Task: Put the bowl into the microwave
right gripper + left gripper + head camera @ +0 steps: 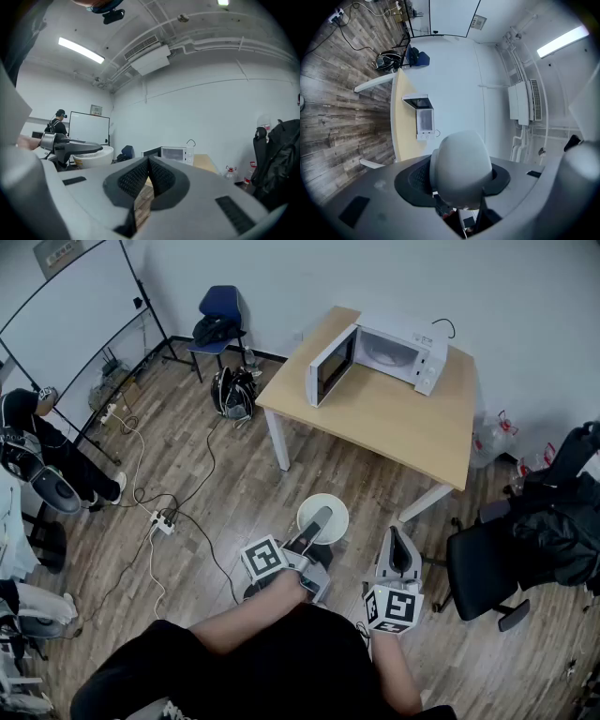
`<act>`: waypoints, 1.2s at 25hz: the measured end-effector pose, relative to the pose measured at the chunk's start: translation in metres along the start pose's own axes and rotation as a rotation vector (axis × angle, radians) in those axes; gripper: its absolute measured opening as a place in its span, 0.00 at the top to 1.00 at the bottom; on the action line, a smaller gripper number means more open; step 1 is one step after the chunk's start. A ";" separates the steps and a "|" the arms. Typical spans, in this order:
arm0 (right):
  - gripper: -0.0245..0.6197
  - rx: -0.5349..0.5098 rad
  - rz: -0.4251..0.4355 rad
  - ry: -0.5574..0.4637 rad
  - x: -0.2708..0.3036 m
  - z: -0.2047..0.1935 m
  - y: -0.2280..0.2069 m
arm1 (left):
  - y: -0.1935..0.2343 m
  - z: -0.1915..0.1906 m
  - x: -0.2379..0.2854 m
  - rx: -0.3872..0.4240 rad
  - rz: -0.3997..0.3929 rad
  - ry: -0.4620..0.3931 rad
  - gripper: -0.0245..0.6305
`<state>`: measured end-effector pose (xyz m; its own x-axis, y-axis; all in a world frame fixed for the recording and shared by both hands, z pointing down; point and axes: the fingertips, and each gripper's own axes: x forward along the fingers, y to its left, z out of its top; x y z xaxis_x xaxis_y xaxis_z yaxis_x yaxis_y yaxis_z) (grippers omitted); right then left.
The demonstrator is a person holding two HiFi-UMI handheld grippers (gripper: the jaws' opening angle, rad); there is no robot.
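**A:** Where is the bowl?

**B:** In the air over the wooden floor, in front of the person and well apart from the worktop. The left claw has it. In the left gripper view the white curve of it fills the space between the two dark pads, and in the head view one jaw lies across the top of it. So the claw is clamped on the bowl at the rim, one jaw inside and one outside.

**A:** And the right claw?

**B:** Jaws brought together at the tips with nothing between them. It hangs just beside the left one and carries nothing.

**A:** How do you think the bowl will handle?

**B:** It looks stiff, smooth and glossy, probably ceramic or hard plastic. It won't give under the pads, but it could slide in them. A grip on one side of the rim lets the far side sag if the wrist tips, and a hard knock could chip it. I can't tell whether anything is inside it.

**A:** Is the rim the right place to hold it?

**B:** Yes, I'd keep that hold, with the bowl level. The microwave stands at the far end of the worktop with its door swung open, so the cavity is free. The bowl can go in bottom first, watching the door edge.
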<state>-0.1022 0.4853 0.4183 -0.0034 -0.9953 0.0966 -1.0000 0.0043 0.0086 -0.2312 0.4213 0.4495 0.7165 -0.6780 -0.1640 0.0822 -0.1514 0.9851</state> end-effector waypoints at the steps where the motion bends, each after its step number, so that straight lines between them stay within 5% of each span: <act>1: 0.87 0.001 -0.004 0.001 -0.003 -0.001 -0.001 | -0.001 -0.002 -0.001 -0.002 -0.003 0.000 0.64; 16: 0.87 -0.028 -0.047 -0.006 -0.006 -0.012 -0.018 | 0.011 -0.006 0.005 -0.021 -0.001 0.033 0.64; 30: 0.87 -0.052 -0.098 0.019 0.129 -0.005 -0.059 | 0.052 0.054 0.131 -0.037 0.011 0.109 0.64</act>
<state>-0.0437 0.3576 0.4348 0.0954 -0.9891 0.1121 -0.9936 -0.0878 0.0704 -0.1704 0.2858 0.4763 0.7881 -0.5973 -0.1484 0.0978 -0.1165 0.9884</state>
